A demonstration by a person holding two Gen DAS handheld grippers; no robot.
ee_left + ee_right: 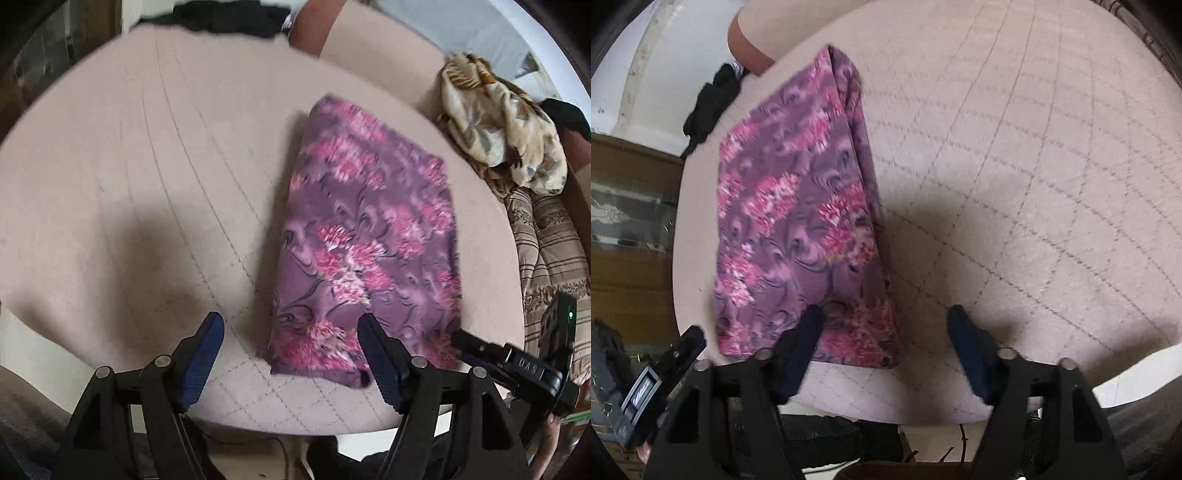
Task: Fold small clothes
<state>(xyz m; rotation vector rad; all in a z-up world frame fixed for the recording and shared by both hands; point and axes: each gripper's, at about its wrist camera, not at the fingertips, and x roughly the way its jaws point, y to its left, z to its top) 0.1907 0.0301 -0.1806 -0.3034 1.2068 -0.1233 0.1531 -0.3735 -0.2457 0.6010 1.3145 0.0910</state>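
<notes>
On the far left edge of the quilted beige surface lies a dark black garment, bunched up. Nearer, the left tool hangs over the surface with its blue-padded jaws spread apart; nothing is pinched between them, and its right finger shows in front of the near corner of the cloth, though whether it touches I cannot tell. The purple cloth with pink flowers lies folded flat into a long, narrow shape, running away from the near edge of the surface. To its right, the right tool hovers over the same near end, jaws also apart and gripping nothing; its left finger sits in front of the cloth's near hem, its other finger over bare quilting. Further right, off the surface, a crumpled cream patterned garment rests on a striped brown cushion.
</notes>
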